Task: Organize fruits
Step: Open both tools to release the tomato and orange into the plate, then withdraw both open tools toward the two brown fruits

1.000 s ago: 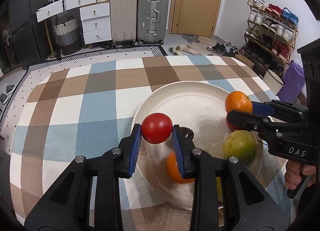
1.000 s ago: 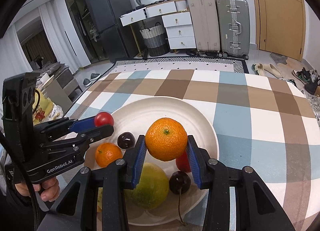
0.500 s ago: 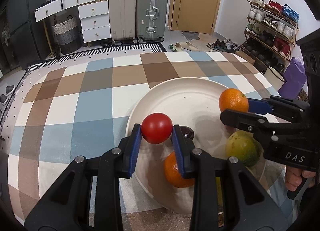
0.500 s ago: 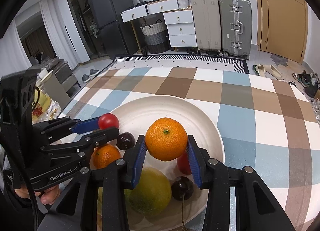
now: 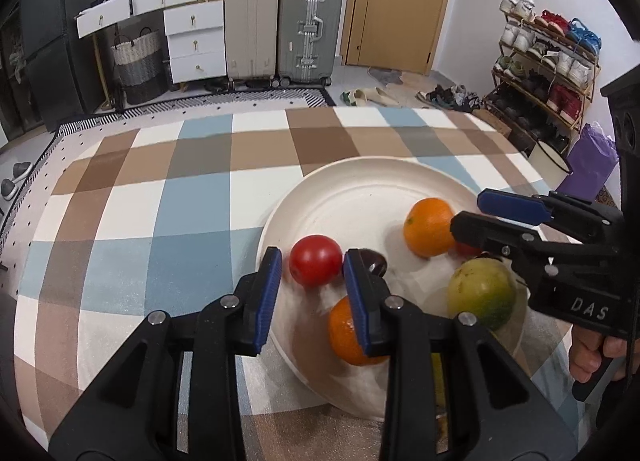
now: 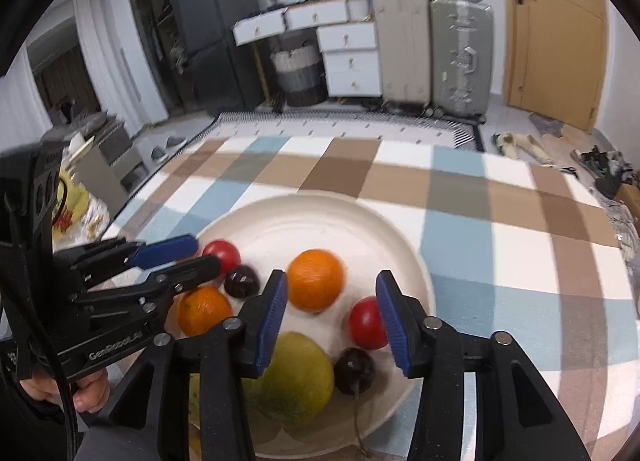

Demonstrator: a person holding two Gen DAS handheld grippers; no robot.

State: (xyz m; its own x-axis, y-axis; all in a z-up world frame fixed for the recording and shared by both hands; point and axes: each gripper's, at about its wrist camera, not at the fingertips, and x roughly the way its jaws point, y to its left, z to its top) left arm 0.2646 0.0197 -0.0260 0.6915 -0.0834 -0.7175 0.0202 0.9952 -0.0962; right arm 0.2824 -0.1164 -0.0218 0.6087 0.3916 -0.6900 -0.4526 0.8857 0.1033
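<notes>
A checked worktop [image 5: 168, 213] carries a plate [image 5: 360, 181] of fruit. Both grippers' jaws are opening: left gripper [image 5: 312, 281] frees the tomato [image 5: 316, 265], right gripper [image 6: 330, 309] the orange [image 6: 316, 279]. Best let each settle before withdrawing.

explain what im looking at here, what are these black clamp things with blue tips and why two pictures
These are two hand-held grippers, not a robot: a person squeezes one in each hand, and each carries a wide-angle camera looking along its two blue-padded fingers. So each picture is one gripper's own view, with the other gripper showing at the side.

Left gripper's view: the left gripper is opening around a red tomato; the left pad is already off it.

Right gripper's view: the right gripper is opening too, and the orange sits loose between its pads, blurred, dropping onto the white plate.

Already on the plate: another orange, a second tomato, a green-yellow fruit and two dark cherries. The plate sits on a checked cloth.
</notes>
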